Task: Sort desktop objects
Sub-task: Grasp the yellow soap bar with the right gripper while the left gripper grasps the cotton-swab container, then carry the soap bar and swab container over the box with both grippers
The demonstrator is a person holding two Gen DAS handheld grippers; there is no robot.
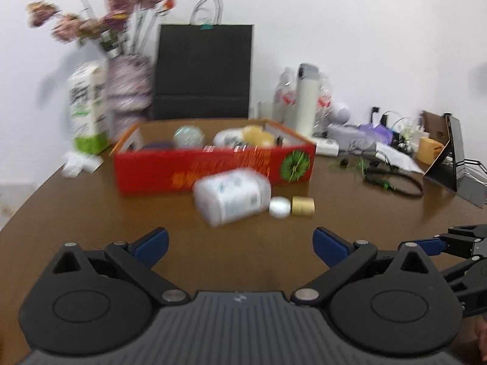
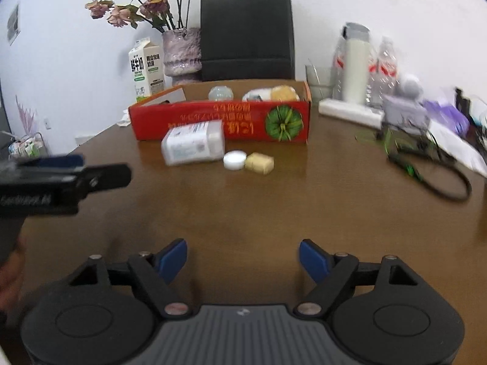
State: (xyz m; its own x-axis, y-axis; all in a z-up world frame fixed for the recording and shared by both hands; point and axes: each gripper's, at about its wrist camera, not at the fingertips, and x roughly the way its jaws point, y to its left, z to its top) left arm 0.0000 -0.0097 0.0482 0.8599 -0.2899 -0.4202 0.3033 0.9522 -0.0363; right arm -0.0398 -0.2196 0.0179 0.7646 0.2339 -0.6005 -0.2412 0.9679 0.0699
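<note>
A red cardboard box (image 1: pixel 213 170) (image 2: pixel 219 121) stands on the brown table and holds several round items. In front of it lie a white plastic bottle (image 1: pixel 232 199) (image 2: pixel 193 146) on its side, a small white jar (image 1: pixel 279 207) (image 2: pixel 234 159) and a tan cylinder (image 1: pixel 303 206) (image 2: pixel 259 163). My left gripper (image 1: pixel 240 243) is open over bare table, short of the bottle. My right gripper (image 2: pixel 243 258) is open too, with nothing between its blue pads. Each gripper shows at the edge of the other's view: the right gripper (image 1: pixel 450 243), the left gripper (image 2: pixel 61 176).
Behind the box stand a milk carton (image 2: pixel 146 70), a vase of dried roses (image 2: pixel 181 51) and a black paper bag (image 2: pixel 247 33). At the right are a white flask (image 2: pixel 354 64), clear bottles, a black cable (image 2: pixel 438 176), papers and a tablet on a stand (image 1: pixel 453 155).
</note>
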